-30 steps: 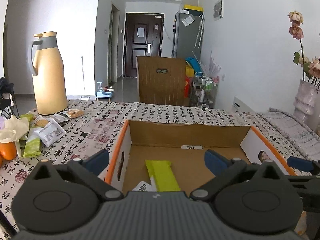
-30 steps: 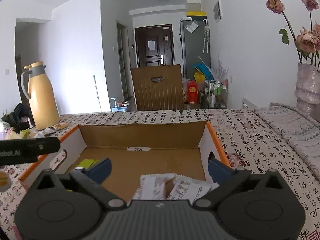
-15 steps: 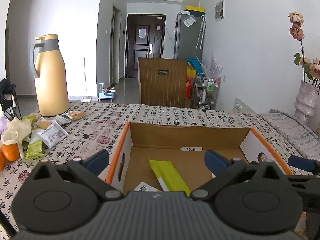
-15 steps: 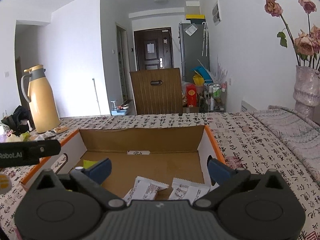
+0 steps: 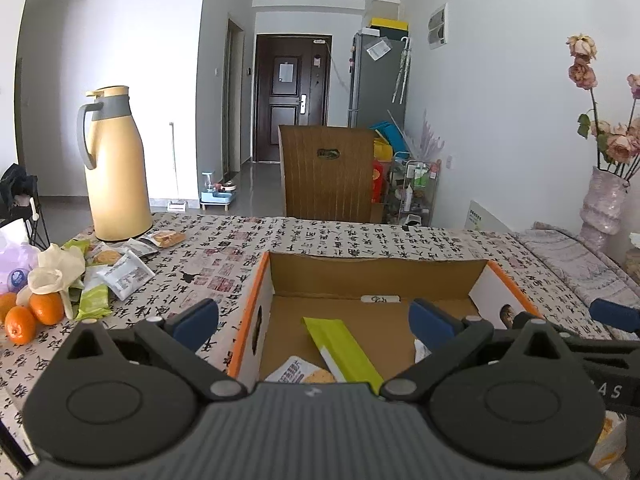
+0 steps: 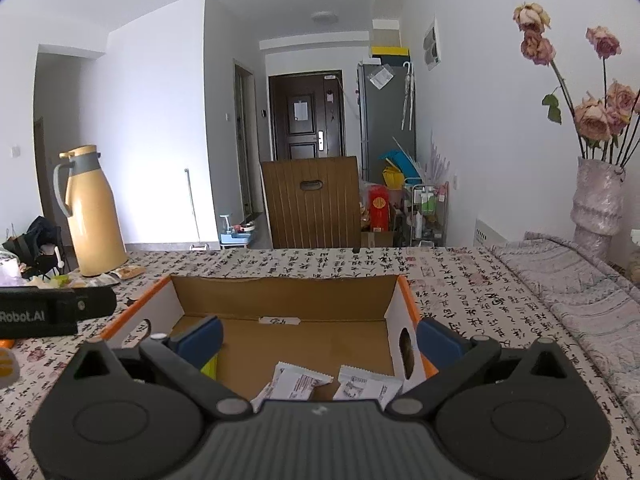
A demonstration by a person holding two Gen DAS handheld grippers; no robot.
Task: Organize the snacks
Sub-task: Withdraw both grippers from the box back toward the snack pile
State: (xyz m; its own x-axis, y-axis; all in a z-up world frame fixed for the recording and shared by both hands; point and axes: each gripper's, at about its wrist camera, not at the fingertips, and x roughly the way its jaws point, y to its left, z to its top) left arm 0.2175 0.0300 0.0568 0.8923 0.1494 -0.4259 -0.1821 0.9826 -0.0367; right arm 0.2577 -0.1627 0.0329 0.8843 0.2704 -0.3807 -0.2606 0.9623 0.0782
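Observation:
An open cardboard box (image 5: 376, 276) with orange rims sits on the table; it also shows in the right wrist view (image 6: 280, 292). Inside lie a green snack bar (image 5: 342, 350), a biscuit packet (image 5: 302, 372) and two white packets (image 6: 298, 382) (image 6: 370, 386). My left gripper (image 5: 314, 320) is open and empty above the box's near left side. My right gripper (image 6: 318, 336) is open and empty above the box's near right side. A pile of loose snack packets (image 5: 120, 270) lies on the table to the left.
A yellow thermos jug (image 5: 114, 164) stands at the back left. Oranges (image 5: 32, 314) and a glove (image 5: 60, 268) lie by the pile. A vase of dried roses (image 6: 598, 200) stands at the right. A grey folded cloth (image 6: 576, 272) covers the table's right side.
Both grippers have drawn back and up from the box, open and empty. More of the snacks on the box floor shows now.

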